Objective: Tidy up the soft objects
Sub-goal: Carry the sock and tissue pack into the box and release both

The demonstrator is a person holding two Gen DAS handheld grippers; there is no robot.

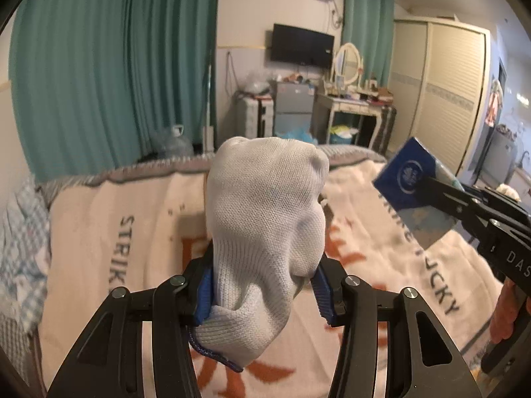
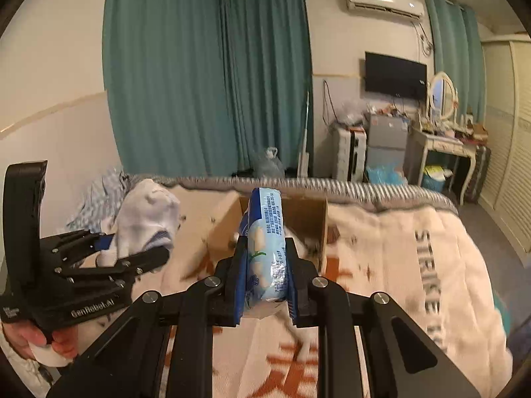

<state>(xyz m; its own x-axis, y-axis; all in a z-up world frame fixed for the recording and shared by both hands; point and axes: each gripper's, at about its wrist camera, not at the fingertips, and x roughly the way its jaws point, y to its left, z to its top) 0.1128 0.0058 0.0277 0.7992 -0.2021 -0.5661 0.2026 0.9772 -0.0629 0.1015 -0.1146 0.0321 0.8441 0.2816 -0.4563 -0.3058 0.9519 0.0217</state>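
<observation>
Over bed (image 1: 99, 219), sock (image 1: 265, 219) gripped, tissue pack (image 2: 265, 245) gripped

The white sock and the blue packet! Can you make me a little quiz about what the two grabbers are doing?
1. True or false: the left gripper has its jaws shut on the white sock.
2. What does the right gripper hold? A) a pillow B) the blue tissue packet C) nothing
3. Fill in: beyond the packet, on the blanket, sits an open cardboard ____.

Key: 1 true. 2 B. 3 box.
</observation>
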